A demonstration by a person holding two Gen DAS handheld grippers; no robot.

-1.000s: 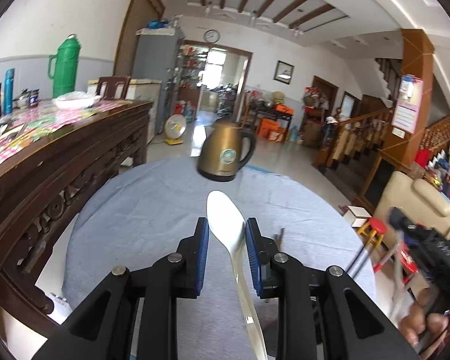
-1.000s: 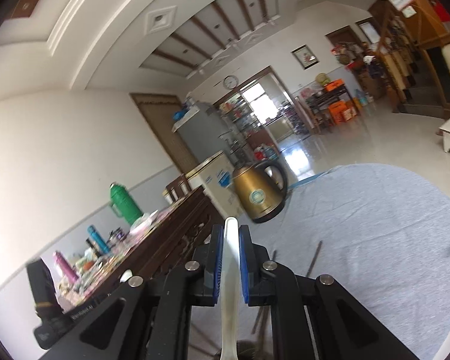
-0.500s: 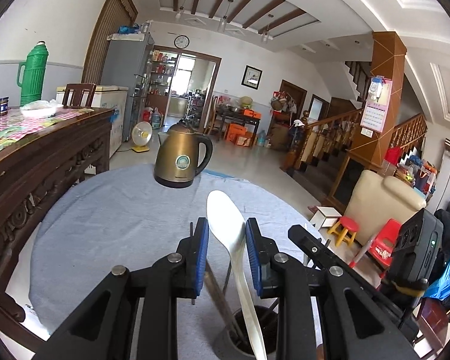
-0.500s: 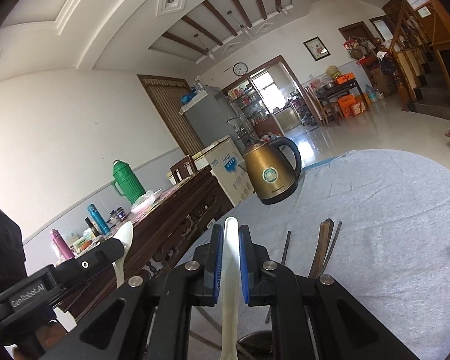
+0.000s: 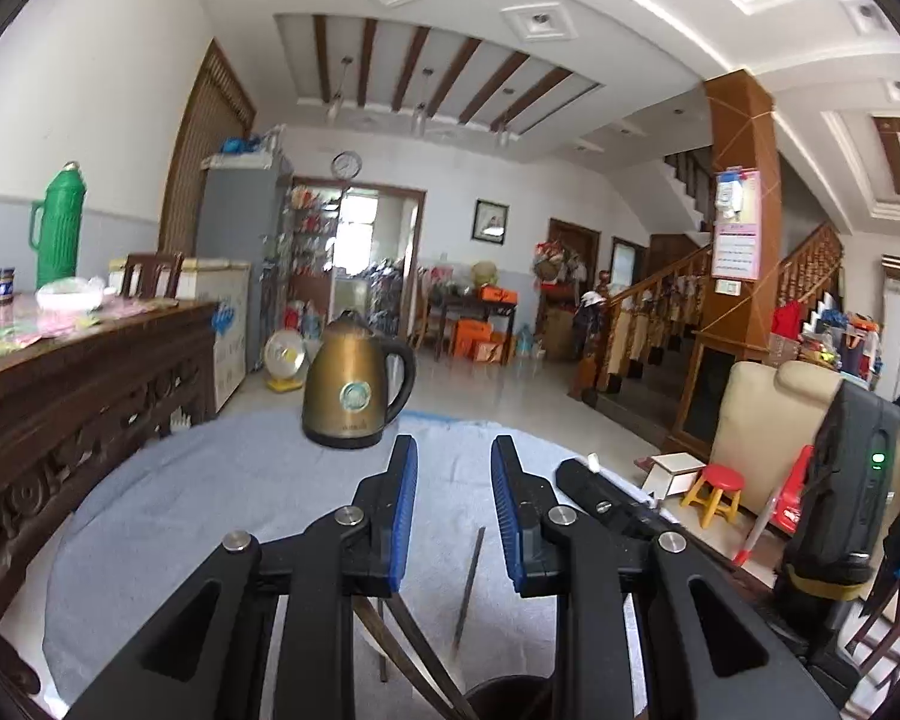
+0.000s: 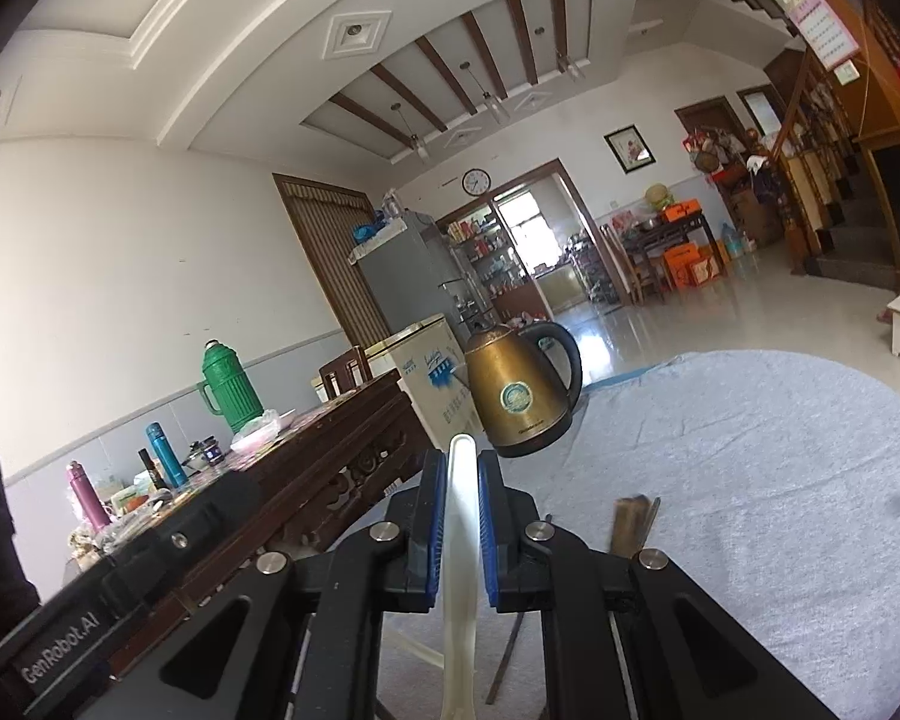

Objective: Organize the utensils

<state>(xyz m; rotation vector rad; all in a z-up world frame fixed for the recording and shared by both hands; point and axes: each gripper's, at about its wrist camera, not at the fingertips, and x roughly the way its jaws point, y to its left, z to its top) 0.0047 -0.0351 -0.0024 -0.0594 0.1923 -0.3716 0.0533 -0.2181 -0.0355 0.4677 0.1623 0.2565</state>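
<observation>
My left gripper (image 5: 453, 468) is open and empty above the grey-clothed round table (image 5: 210, 492). Below it the rim of a dark utensil holder (image 5: 504, 699) shows at the bottom edge, with dark chopsticks (image 5: 468, 582) and a brown handle (image 5: 402, 642) sticking out of it. My right gripper (image 6: 462, 480) is shut on a white spoon (image 6: 461, 546), held upright on edge. A brown wooden handle (image 6: 627, 525) rises just right of it. The right gripper also shows at the right of the left wrist view (image 5: 606, 492).
A brass-coloured electric kettle (image 5: 354, 390) stands at the table's far side, also in the right wrist view (image 6: 519, 399). A dark carved wooden sideboard (image 5: 84, 384) with a green thermos (image 5: 60, 225) and bottles runs along the left. Stools and a chair (image 5: 714, 483) stand right.
My left gripper has opened and the white spoon it held is gone from its jaws. The right gripper still holds its spoon, and both views have tilted slightly.
</observation>
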